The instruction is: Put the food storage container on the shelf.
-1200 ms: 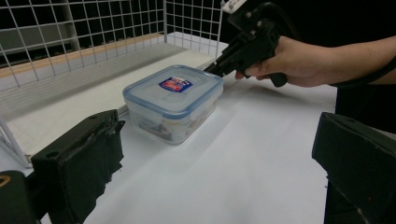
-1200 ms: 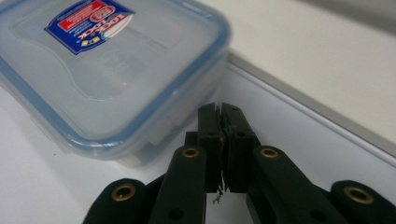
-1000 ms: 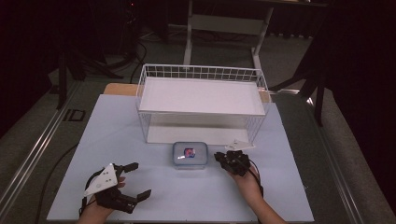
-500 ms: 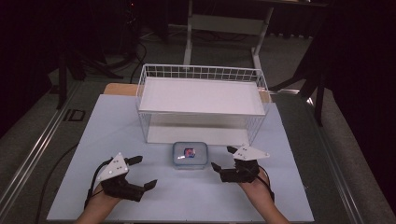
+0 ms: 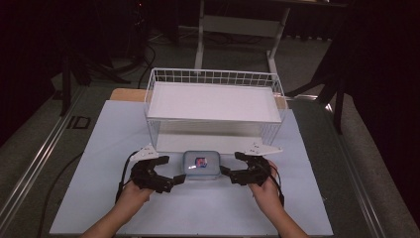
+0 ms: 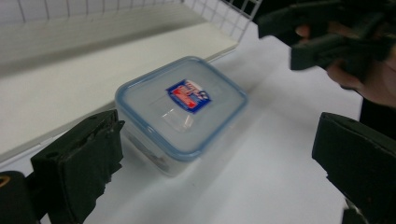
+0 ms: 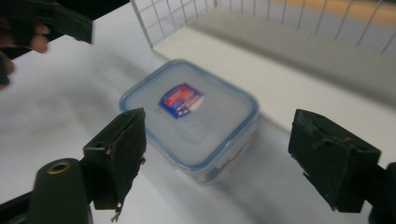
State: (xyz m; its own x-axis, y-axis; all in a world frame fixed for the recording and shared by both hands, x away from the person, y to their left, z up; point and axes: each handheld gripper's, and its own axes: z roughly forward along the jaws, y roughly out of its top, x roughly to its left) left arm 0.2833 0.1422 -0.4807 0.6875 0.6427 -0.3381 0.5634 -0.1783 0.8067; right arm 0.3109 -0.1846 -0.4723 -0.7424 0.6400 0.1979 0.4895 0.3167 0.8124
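A clear plastic container [image 5: 201, 165] with a blue-rimmed lid and a red and blue label lies on the white mat, just in front of the wire basket. My left gripper [image 5: 171, 169] stands open to its left, apart from it. My right gripper [image 5: 232, 163] is open to its right; its jaws have just been opening and grip nothing. In the left gripper view the container [image 6: 182, 109] lies ahead between the wide jaws of the left gripper [image 6: 217, 140]. The right gripper view shows the container [image 7: 191, 116] likewise ahead of the right gripper [image 7: 219, 135].
A white wire basket [image 5: 213, 101] with a white floor panel stands on legs behind the container. The white mat [image 5: 99, 148] stretches out to both sides. Dark floor, table legs and cables lie beyond the table's far edge.
My left gripper has moved right and forward up to the container's left side. My right gripper has risen a little and gone from shut to open beside the container.
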